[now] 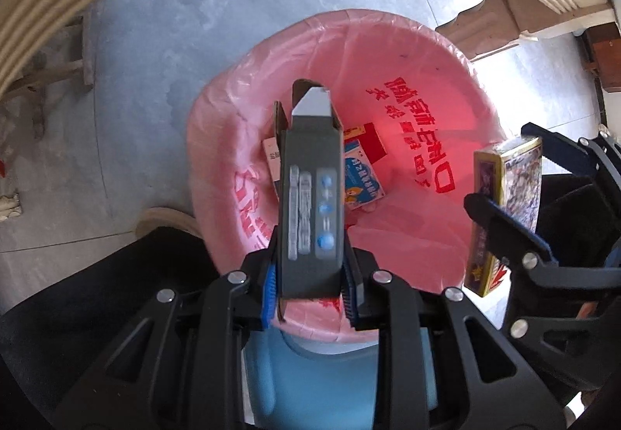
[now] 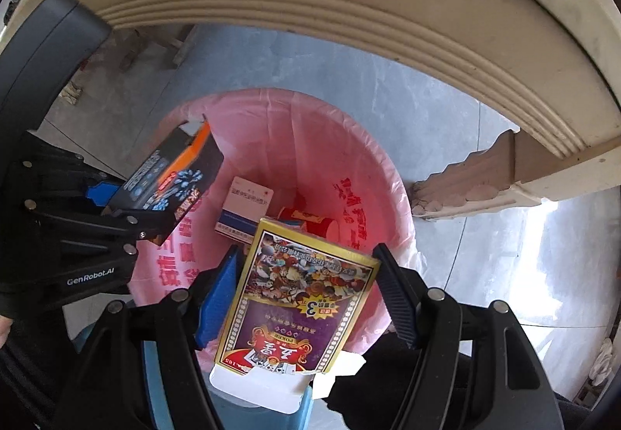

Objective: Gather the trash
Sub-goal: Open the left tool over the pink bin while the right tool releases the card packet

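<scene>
We're over a pink-lined bin (image 1: 388,53) on grey floor (image 1: 163,41), cream table edge (image 2: 349,2) at the far side. Left gripper (image 1: 310,286) pinches a dark box (image 1: 310,197); right gripper (image 2: 310,294) clamps a card box (image 2: 295,298).

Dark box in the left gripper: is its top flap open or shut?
Open. The dark box has its grey end flap and side tabs raised above the bin, showing the cardboard inside, in the left gripper.
</scene>
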`<move>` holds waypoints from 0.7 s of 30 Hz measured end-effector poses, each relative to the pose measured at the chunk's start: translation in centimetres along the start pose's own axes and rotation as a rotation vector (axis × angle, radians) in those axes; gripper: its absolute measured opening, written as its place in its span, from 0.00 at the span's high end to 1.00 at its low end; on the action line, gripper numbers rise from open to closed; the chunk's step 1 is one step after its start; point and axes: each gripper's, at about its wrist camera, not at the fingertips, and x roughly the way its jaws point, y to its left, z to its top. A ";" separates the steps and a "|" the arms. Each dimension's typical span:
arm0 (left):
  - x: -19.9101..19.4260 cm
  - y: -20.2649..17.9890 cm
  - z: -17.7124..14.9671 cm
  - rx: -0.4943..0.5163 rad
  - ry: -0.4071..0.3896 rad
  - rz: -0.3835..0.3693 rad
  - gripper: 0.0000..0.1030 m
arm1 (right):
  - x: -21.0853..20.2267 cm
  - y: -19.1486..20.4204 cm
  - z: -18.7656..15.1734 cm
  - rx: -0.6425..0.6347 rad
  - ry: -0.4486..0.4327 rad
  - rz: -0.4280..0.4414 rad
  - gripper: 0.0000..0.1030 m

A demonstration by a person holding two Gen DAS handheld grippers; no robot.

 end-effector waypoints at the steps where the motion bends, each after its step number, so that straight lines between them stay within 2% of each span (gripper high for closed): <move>1: 0.4 0.0 0.1 -0.001 0.007 -0.004 0.74 | 0.2 0.0 0.0 0.002 0.001 0.000 0.35; 5: 1.8 0.6 0.7 -0.031 0.042 -0.033 0.74 | 1.1 -0.4 0.0 0.018 0.012 0.007 0.35; 15: 2.1 1.0 0.7 -0.028 0.041 -0.018 0.74 | 1.4 -0.1 -0.1 -0.007 0.015 0.014 0.34; 18: 1.9 0.9 0.7 -0.027 0.034 0.002 0.52 | 1.5 0.1 -0.1 -0.020 0.023 -0.012 0.32; 21: 2.0 1.2 0.7 -0.038 0.035 0.024 0.42 | 1.8 -0.1 -0.2 -0.009 0.032 -0.020 0.31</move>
